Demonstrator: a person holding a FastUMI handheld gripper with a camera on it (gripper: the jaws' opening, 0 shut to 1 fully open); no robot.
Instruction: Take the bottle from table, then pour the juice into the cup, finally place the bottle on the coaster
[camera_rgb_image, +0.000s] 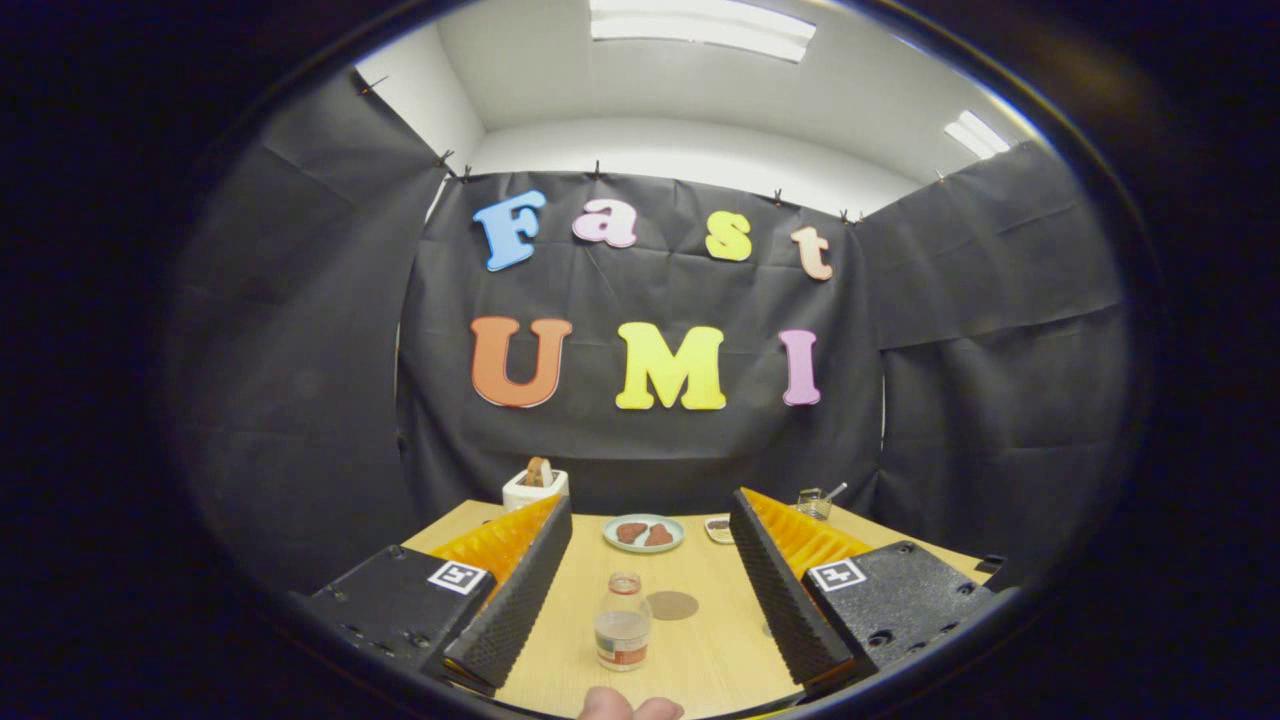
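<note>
Between open fingers, half-full bottle (622, 622)

On the table (560, 640), the bottle (622, 622) is set between the spread fingers of the gripper (650, 520); the coaster (672, 605) lies just right of it, the plate (643, 533) beyond.

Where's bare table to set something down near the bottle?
Bare wood lies between the open gripper fingers, either side of the bottle, and from the coaster back to the plate. The far edge is crowded: toaster, plate, small dish, glass.
</note>
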